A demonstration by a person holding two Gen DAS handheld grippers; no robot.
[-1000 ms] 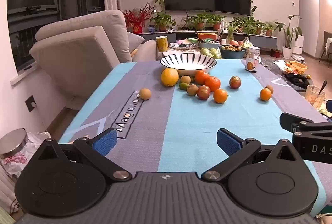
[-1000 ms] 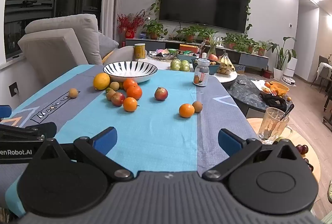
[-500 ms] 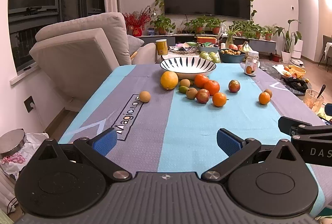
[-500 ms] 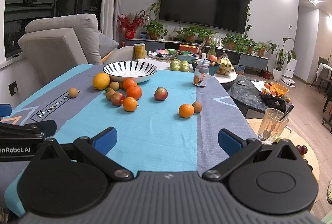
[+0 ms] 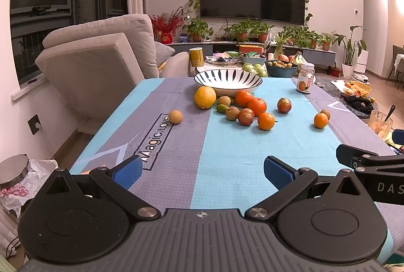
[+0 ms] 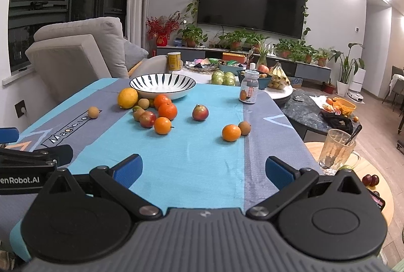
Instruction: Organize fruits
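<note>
- since nothing lies in the bowl [image 5: 228, 80] at the far end of the cloth [image 5: 227, 158], the sorting looks not yet begun; the fruit sits loose just near of the bowl.
- a cluster lies mid-cloth: a big yellow citrus [image 5: 205, 97] touching the bowl's left side, oranges [image 5: 257, 106], a reddish fruit [image 5: 245, 116] and small brown ones beside them.
- strays lie apart: a brown fruit [image 5: 175, 116] to the left, a red one [image 6: 200, 112] to the right of the cluster, and an orange [image 6: 231, 132] touching a brown fruit [image 6: 244, 128] further right.
- i judge them light, round and apt to roll; the oranges are firm with a slightly giving skin, the red ones perhaps softer, so a gentle squeeze across the widest part, from above, seems best.
- the citrus looks wide for the jaws and would need the full opening.
- left gripper [image 5: 201, 169]: jaws wide apart, empty, hovering over the near edge of the cloth, touching nothing.
- right gripper [image 6: 203, 167]: likewise spread wide, empty, at the near edge; the orange pair is its closest fruit.
</note>
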